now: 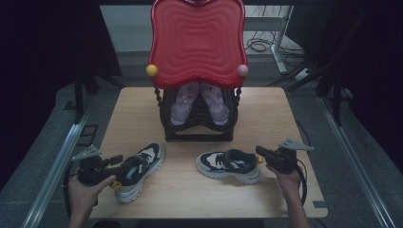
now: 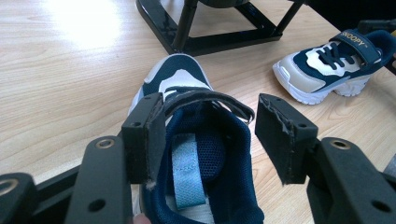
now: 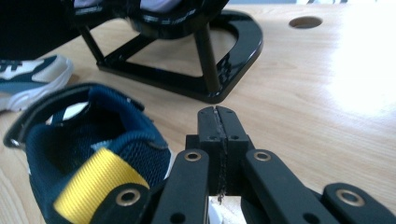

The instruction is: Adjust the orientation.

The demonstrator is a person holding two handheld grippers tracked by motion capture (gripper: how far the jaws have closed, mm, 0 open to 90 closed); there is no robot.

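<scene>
L gripper (image 1: 115,161) sits at the heel of the left shoe (image 1: 140,170) on the table (image 1: 180,194), front-left; jaws apart, one side inside the shoe's opening by the light-blue tab, other outside the collar, not clamped. R gripper (image 3: 218,122) has jaws pressed together, empty, just beside the right shoe's (image 1: 229,165) heel w/ yellow tab. Black rack (image 1: 198,128) stands behind both shoes.

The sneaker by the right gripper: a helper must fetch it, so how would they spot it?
On the wooden table, look in front of the black shoe rack. The navy-and-white sneaker lies right of its twin, toe pointing left; its heel loop is yellow, the twin's light blue.
</scene>
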